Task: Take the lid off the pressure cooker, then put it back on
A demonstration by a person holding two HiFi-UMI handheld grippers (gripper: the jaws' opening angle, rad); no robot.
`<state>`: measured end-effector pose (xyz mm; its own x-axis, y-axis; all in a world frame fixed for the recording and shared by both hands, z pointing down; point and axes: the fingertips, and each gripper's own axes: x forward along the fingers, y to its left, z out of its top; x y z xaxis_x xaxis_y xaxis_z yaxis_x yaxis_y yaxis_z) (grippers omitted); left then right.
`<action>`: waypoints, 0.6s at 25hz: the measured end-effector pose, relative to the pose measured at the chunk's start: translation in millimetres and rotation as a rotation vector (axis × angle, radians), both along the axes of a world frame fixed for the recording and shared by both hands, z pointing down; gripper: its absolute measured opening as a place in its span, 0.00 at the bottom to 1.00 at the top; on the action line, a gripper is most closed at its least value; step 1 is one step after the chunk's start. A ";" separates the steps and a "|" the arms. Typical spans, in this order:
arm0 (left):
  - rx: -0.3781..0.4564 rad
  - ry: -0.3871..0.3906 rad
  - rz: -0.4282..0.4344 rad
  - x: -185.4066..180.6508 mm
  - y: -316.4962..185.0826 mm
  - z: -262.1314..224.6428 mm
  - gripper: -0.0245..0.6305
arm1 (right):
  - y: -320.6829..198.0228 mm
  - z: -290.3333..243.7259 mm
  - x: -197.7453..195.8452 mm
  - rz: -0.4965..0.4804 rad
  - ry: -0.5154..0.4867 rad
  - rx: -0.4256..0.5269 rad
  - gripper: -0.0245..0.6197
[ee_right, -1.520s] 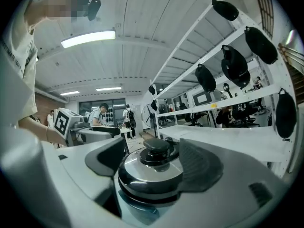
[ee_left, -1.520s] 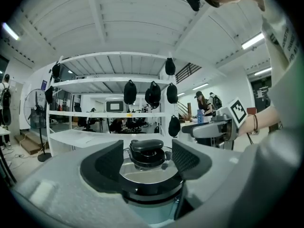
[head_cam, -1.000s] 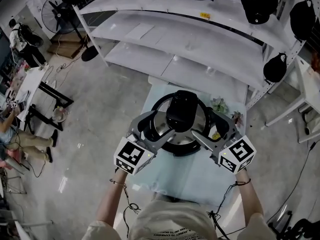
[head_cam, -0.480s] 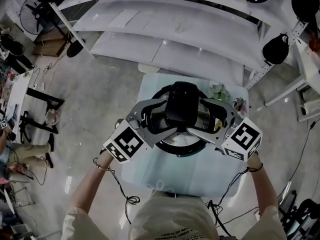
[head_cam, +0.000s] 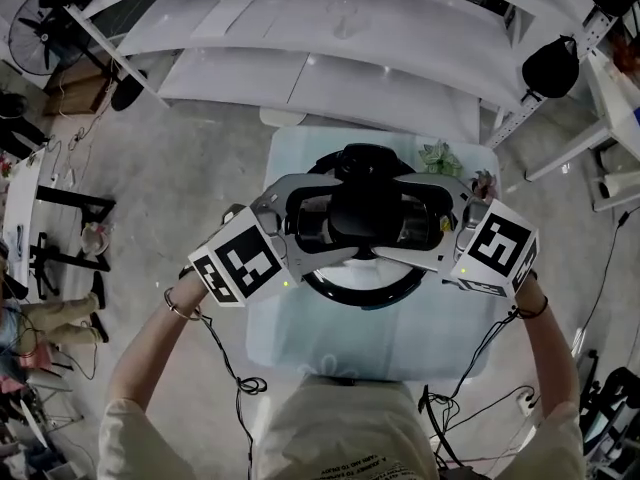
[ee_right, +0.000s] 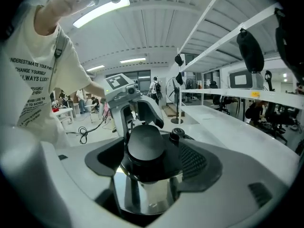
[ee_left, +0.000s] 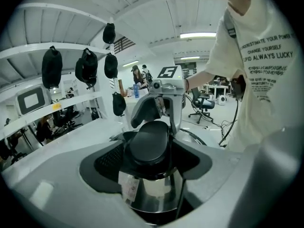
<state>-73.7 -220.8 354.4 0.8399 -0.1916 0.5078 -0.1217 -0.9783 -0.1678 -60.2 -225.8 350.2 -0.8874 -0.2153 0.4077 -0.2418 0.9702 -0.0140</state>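
Left gripper (head_cam: 322, 218) and right gripper (head_cam: 408, 218) clamp cooker lid (head_cam: 365, 206)

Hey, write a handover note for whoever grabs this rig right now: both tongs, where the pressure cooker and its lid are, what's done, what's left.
Left gripper: tongs closed on the black lid handle from the person's left.
Right gripper: tongs closed on the same handle from the right.
The pressure cooker stands on the table, with the steel lid over it. I can't tell whether the lid has come free of the rim.
Done: two-sided grip on the handle.
Left: lift the lid clear, then set it back on the cooker.
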 end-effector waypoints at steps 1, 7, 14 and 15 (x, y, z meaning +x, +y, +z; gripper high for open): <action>-0.009 0.006 0.014 1.9 0.4 0.2 0.51 | 0.5 1.1 -1.9 -0.008 0.008 -0.003 0.57; -0.009 -0.015 0.088 6.6 0.9 7.8 0.51 | 1.6 13.0 -11.6 -0.045 0.079 -0.017 0.57; -0.031 -0.033 0.134 8.4 2.0 12.9 0.51 | 3.8 17.9 -13.6 -0.082 0.096 -0.037 0.56; -0.034 -0.030 0.138 8.9 2.0 13.4 0.51 | 4.8 17.9 -13.6 -0.089 0.098 -0.037 0.54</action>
